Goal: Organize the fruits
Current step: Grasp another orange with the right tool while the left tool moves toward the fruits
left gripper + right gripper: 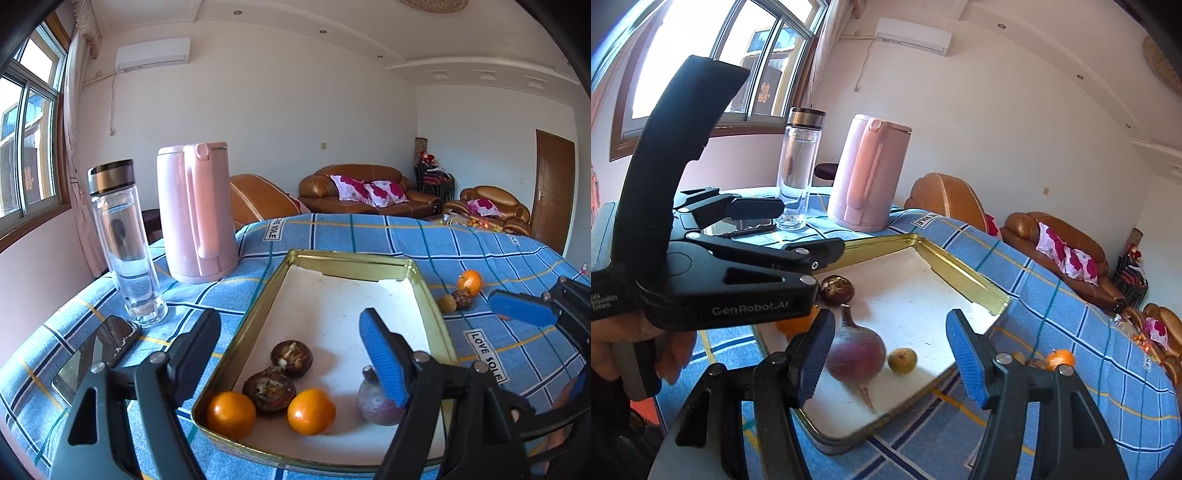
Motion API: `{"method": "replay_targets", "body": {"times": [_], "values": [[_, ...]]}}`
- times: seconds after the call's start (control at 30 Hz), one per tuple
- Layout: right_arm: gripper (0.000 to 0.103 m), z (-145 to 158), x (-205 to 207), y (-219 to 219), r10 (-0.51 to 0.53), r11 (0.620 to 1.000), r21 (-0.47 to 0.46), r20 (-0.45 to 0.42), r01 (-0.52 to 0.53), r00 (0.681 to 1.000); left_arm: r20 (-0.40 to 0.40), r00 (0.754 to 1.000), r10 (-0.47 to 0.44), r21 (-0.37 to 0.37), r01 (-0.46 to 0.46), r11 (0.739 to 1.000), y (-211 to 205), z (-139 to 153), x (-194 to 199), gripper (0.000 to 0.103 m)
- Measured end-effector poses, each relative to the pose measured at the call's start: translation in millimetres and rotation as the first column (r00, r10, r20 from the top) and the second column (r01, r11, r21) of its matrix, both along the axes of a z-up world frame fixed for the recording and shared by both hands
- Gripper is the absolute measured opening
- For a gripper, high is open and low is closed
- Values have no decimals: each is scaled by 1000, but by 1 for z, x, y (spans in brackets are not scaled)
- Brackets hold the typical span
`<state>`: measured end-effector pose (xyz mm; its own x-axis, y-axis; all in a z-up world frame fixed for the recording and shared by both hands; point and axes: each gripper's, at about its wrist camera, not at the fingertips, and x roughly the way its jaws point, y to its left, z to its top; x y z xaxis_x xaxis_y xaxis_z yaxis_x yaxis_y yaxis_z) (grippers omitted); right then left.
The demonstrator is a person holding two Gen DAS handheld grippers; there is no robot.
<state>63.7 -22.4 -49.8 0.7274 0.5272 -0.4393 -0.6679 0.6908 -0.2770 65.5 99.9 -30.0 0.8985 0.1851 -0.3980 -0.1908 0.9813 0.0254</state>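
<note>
A gold-rimmed tin tray [258,314] lies on the blue plaid cloth. In it lie two oranges [231,414], two brown water chestnuts [291,358] and a purple beet [378,404]. My left gripper [291,350] is open and empty over the tray's near end. In the right wrist view the beet [855,354] and a small yellow-green fruit [903,360] lie in the tray [964,275]. My right gripper [890,360] is open and empty just above them. Outside the tray lie an orange [470,282], a brown fruit [461,299] and a small yellowish one [447,303].
A pink kettle [195,214] and a glass bottle [125,243] stand at the table's far left, with a phone [96,354] lying near them. Brown sofas [369,192] stand beyond the table. The left gripper's body [713,266] fills the left of the right wrist view.
</note>
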Motion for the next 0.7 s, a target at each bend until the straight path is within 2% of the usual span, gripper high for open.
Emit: {"method": "replay_targets", "body": {"times": [0.1,0.3,0.5,0.57,0.7], "values": [[64,7,4,-27,-56,998,-1,22,56,998,19,1000,-22,15,22,1000,-16,7,1,88],[64,18,31,-97,-221,974,52,-6,221,975,16,994,-104,42,104,994,-61,14,12,88],[64,29,61,-160,-399,904,124,-91,408,912,-21,977,-212,75,213,974,-122,11,36,88],[64,31,72,-176,-433,881,146,-132,450,892,-41,973,-226,93,229,969,-141,6,49,88],[64,26,97,-197,-477,837,178,-222,517,850,-104,963,-247,80,256,963,-166,-5,78,88]]}}
